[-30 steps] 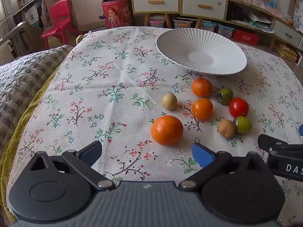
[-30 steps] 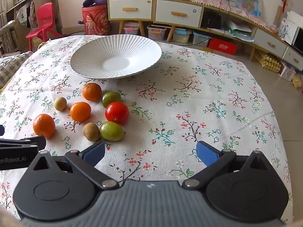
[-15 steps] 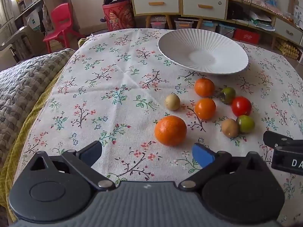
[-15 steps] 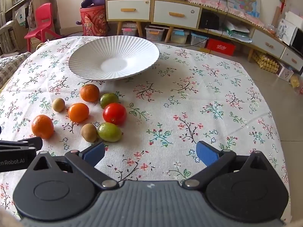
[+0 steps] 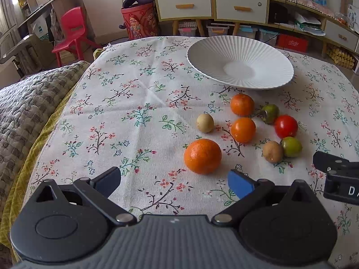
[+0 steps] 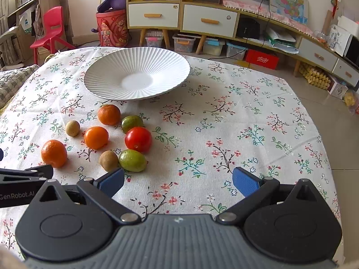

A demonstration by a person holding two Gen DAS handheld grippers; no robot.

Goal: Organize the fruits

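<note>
A white ribbed plate (image 5: 240,69) (image 6: 136,74) stands empty on the floral tablecloth (image 5: 139,112). Several fruits lie loose in front of it: a big orange (image 5: 202,156) (image 6: 54,153), two smaller oranges (image 5: 243,130) (image 5: 242,104), a red tomato (image 5: 285,126) (image 6: 138,139), two green fruits (image 5: 291,146) (image 5: 270,113) and two small brown ones (image 5: 204,122) (image 5: 272,151). My left gripper (image 5: 174,179) is open and empty, just short of the big orange. My right gripper (image 6: 178,179) is open and empty, right of the fruit cluster.
A grey quilted blanket (image 5: 24,103) lies over the table's left edge. A red chair (image 5: 69,29), a red bin (image 5: 140,21) and low cabinets (image 6: 179,16) stand on the floor beyond the table. The table's right edge drops to tiled floor (image 6: 336,116).
Both grippers have drifted slightly, so the fruits and plate sit a little lower in both views. Both stay open and empty. No fruit has moved.
</note>
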